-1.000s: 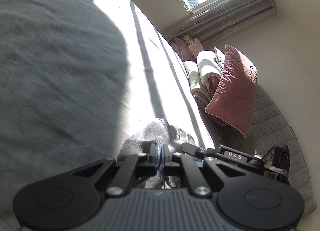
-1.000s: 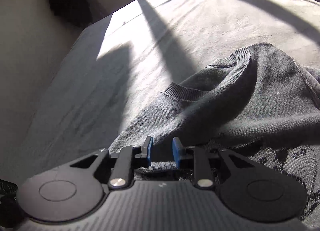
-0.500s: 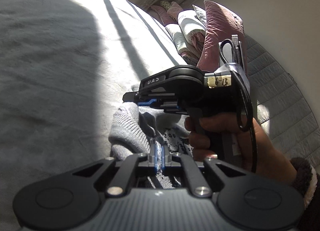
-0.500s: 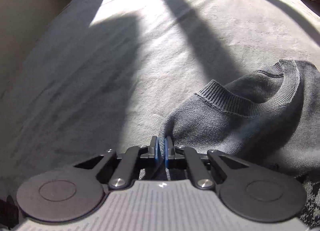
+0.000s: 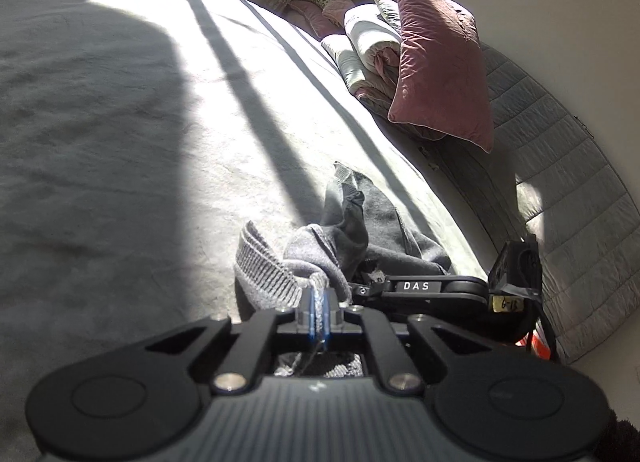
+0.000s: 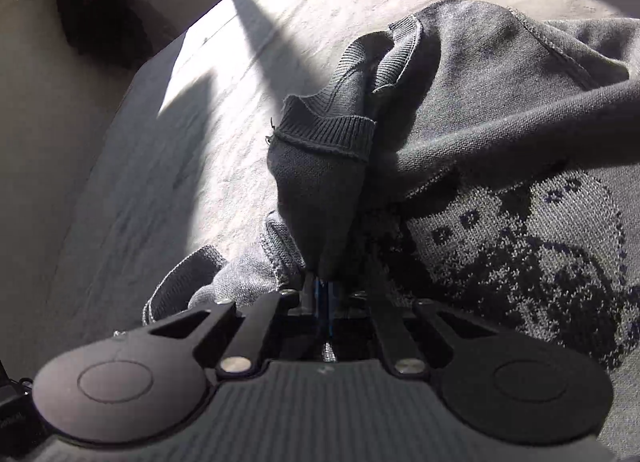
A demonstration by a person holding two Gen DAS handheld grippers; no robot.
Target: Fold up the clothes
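A grey knit sweater (image 6: pixel 500 101) with a dark pattern on its front lies bunched on the bed. My left gripper (image 5: pixel 319 304) is shut on a ribbed edge of the sweater (image 5: pixel 276 274), which rises in a fold ahead of it. My right gripper (image 6: pixel 325 294) is shut on another fold of the sweater, near a ribbed cuff (image 6: pixel 324 129) that stands up in front of it. The right gripper's body (image 5: pixel 436 294), labelled DAS, sits just right of my left gripper.
The grey bedspread (image 5: pixel 120 141) stretches away to the left, half in sun and half in shadow. A pink pillow (image 5: pixel 440 61) and rolled bedding (image 5: pixel 368 41) lean on the quilted headboard (image 5: pixel 560 161). A dark bundle (image 6: pixel 100 13) sits on the floor beyond the bed.
My right gripper shut on the sweater and lifted a fold with the cuff. The left stayed shut on the ribbed edge, and the right gripper dropped lower in its view.
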